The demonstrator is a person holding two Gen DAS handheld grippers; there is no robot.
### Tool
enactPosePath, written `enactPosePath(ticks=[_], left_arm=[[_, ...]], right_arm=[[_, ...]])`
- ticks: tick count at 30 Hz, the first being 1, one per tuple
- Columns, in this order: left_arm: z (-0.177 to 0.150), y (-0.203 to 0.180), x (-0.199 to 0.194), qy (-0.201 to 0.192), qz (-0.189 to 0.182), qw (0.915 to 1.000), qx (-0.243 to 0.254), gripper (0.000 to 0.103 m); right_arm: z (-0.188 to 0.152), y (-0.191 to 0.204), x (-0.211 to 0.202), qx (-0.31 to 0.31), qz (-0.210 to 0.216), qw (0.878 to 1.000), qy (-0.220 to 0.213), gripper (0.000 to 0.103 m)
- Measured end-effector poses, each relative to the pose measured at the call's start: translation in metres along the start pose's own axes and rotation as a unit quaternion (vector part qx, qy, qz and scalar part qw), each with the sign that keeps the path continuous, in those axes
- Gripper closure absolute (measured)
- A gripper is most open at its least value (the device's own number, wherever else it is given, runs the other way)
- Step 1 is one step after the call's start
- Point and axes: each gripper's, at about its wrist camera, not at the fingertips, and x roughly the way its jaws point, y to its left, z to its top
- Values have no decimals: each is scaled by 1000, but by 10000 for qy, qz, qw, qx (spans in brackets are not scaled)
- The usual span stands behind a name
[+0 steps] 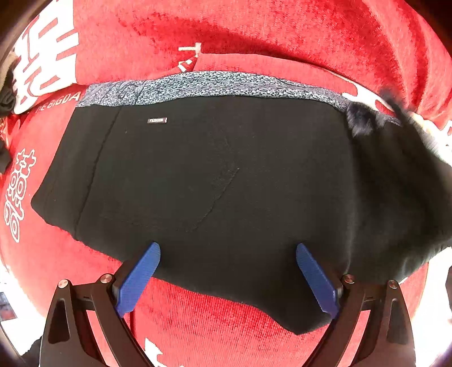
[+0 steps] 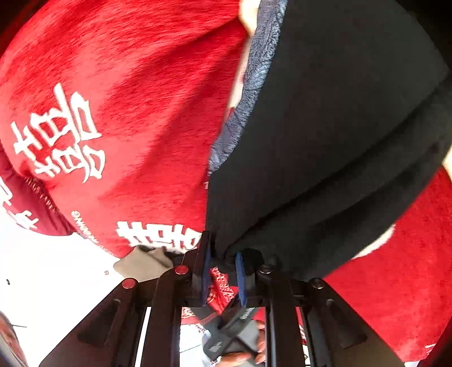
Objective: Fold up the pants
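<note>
While the black pants (image 1: 214, 180) were laid out across the red cloth (image 1: 254, 25) with the white lettering, the speckled grey waistband (image 1: 214, 82) was seen running along the far edge in the left wrist view. The left tongs (image 1: 228, 254) were held spread wide right over the near edge of the pants, pointing straight down, with nothing pinched between the blue pads (image 1: 138, 278).

The right tongs (image 2: 223, 254) were a different story: they were nearly clamped shut on a bunched corner of the black fabric, which was seen pulled up into ridges fanning away from the pads. So that end was being grasped, probably for the fold-over.

What could go wrong from here, as a guess:

- Only a small nip of fabric seemed to be caught, so the corner could be lost mid-lift if the pull got jerky.
- Just the top layer might have been grabbed, in which case the fold would come out lopsided.
- The red cloth underneath could be dragged along if any of it was pinched too; that couldn't be told from the right wrist view.
- With the left side unpinned, the whole garment could be slid instead of folded.
</note>
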Motion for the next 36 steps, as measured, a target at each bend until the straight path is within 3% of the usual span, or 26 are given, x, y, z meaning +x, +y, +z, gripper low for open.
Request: enactPosePath(ticks=[4, 5, 7, 10, 12, 13, 15, 17, 18, 20, 22, 23, 25, 26, 27, 30, 33, 36], left_arm=[[0, 8, -10, 24, 133, 9999, -38, 5], [0, 11, -16, -2, 131, 9999, -36, 5], [1, 13, -24, -42, 108, 9999, 1, 5], [7, 5, -43, -166, -46, 9997, 161, 5], [14, -12, -57, -306, -202, 9988, 317, 5], [19, -22, -63, -382, -304, 9980, 390, 5], [31, -51, -71, -515, -586, 9954, 563, 5], [40, -84, -75, -624, -870, 9917, 709, 5], [49, -97, -74, -666, -992, 9898, 773, 5], [56, -130, -67, -736, -1187, 9860, 907, 5], [62, -154, -47, -656, -1128, 9858, 1061, 5], [62, -162, -26, -413, -867, 9895, 1083, 5], [59, -161, 4, 63, -560, 9935, 993, 3], [55, -152, 8, 28, -636, 9945, 830, 0], [53, -144, 6, 39, -732, 9946, 734, 0], [43, -131, -7, 77, -406, 9953, 870, 0], [33, -114, -22, 198, -201, 9966, 769, 0], [21, -98, -41, 245, 11, 9979, 592, 0]], right_arm=[[-3, -36, 24, 292, -631, 9973, 232, 86], [-4, -48, 31, 403, -965, 9940, 319, 81], [-7, -55, 32, 442, -978, 9933, 419, 75], [-15, -20, 27, -414, -1409, 9812, 1249, 55], [-15, 10, 11, -1197, -1584, 9701, 1399, 55], [-8, 27, -4, -1647, -1753, 9628, 1229, 55], [19, 55, -41, -2425, -2364, 9398, 449, 55], [52, 63, -68, -2714, -2938, 9163, -187, 55], [68, 62, -74, -2732, -3217, 9061, -298, 56], [92, 56, -78, -2726, -3470, 8970, -267, 86], [103, 49, -72, -2747, -3482, 8963, -16, 89], [102, 45, -66, -2831, -3479, 8937, 139, 89], [91, 39, -47, -3090, -3714, 8744, 445, 89], [86, 39, -45, -3207, -3786, 8670, 455, 89], [81, 41, -45, -3242, -3775, 8661, 472, 89], [69, 37, -52, -2937, -3490, 8869, 725, 89], [58, 35, -68, -2982, -3375, 8894, 780, 87], [49, 40, -79, -2909, -3356, 8920, 838, 61]])
